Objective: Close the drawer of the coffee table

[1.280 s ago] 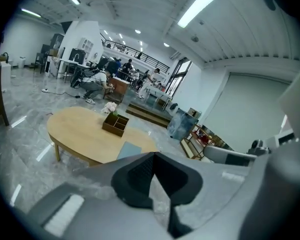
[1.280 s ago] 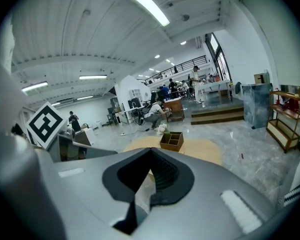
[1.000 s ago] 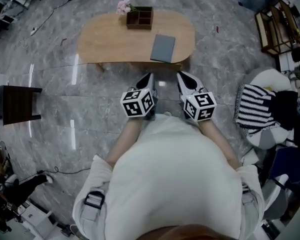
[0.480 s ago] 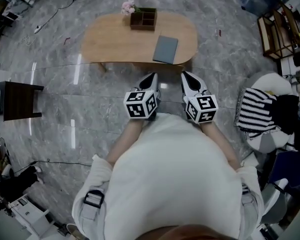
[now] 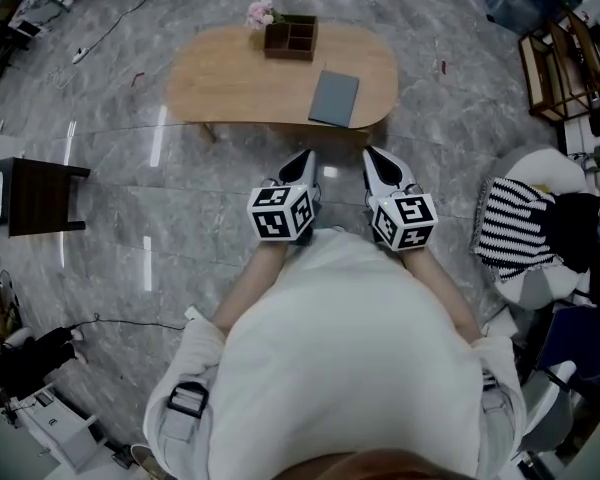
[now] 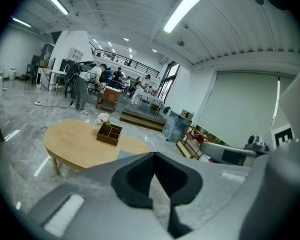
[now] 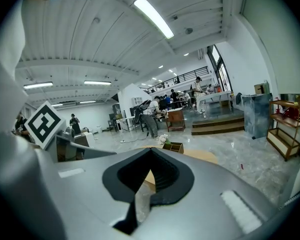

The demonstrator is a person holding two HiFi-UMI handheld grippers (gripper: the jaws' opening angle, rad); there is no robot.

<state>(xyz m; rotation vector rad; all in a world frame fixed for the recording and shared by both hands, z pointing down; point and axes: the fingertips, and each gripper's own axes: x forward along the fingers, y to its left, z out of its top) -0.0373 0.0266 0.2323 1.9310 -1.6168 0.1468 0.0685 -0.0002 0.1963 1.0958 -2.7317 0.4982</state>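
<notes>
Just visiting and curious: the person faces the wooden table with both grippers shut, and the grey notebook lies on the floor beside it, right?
Not quite. The grey notebook is not down there: it lies on the wooden table, near its front edge, as the head view shows. The rest holds: the person faces the table with the left gripper and right gripper shut.

The person wears a white shirt [image 5: 350, 348]; the grey left gripper [image 5: 303, 158] and right gripper [image 5: 372, 156] bear black-and-white marker cubes [image 5: 280, 213].
</notes>
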